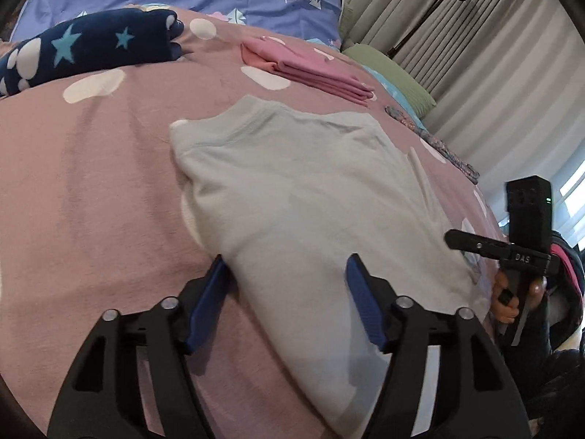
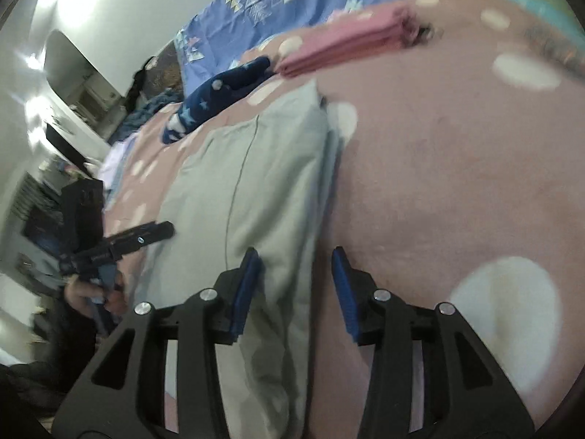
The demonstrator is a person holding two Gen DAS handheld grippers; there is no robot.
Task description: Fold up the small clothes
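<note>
I see soft matt knit cloth in the pale shirt [image 1: 310,197] and the pink bedcover [image 1: 91,190]. My left gripper [image 1: 289,274] looks matt black plastic, its pads [image 1: 360,303] ribbed blue.

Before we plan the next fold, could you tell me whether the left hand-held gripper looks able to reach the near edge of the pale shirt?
Probably yes: the left hand-held gripper is open, straddling the pale shirt's near edge, unobstructed.

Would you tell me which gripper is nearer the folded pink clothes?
Right, slightly. The pink clothes lie far beyond both; the left gripper and right gripper flank the grey shirt.
</note>
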